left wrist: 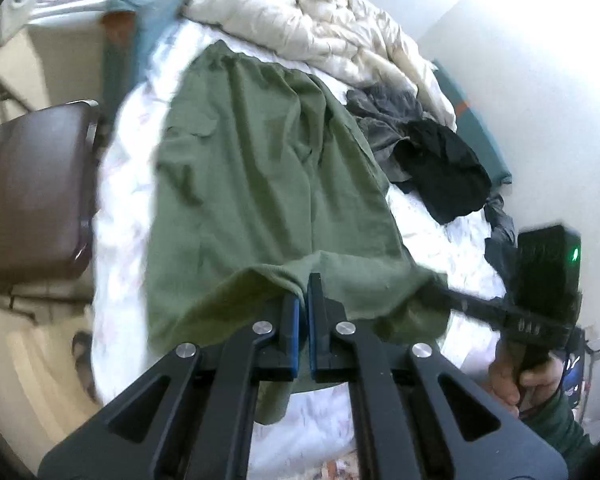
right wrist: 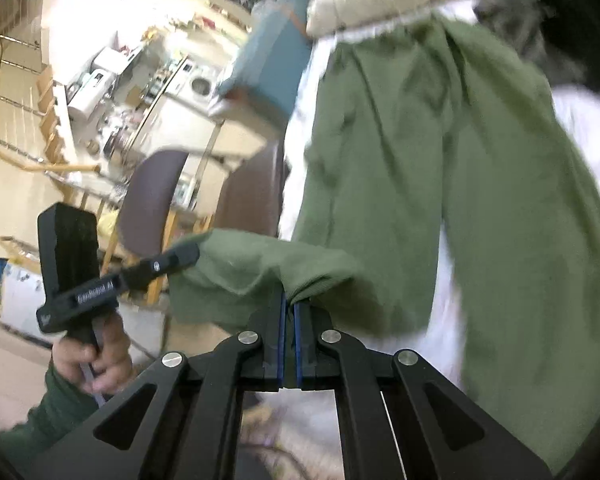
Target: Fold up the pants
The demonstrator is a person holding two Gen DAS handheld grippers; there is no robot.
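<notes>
left claw [left wrist: 303, 294] clamps pants [left wrist: 260, 160] hem | right claw [right wrist: 289, 304] clamps hem beside it

1. Left gripper [left wrist: 304, 292]: jaws clamped tight on the pants [left wrist: 260, 152] hem, pointing steeply down.
2. Right gripper [right wrist: 290, 300]: jaws pinched on the hem too.
3. A hand [left wrist: 516, 376] in a green sleeve [left wrist: 560, 428] grips each handle.

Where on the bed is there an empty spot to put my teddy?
Bare white sheet shows between the green pants and the brown chair. The far end is crowded with the cream blanket, and dark clothes fill the wall side.
</notes>
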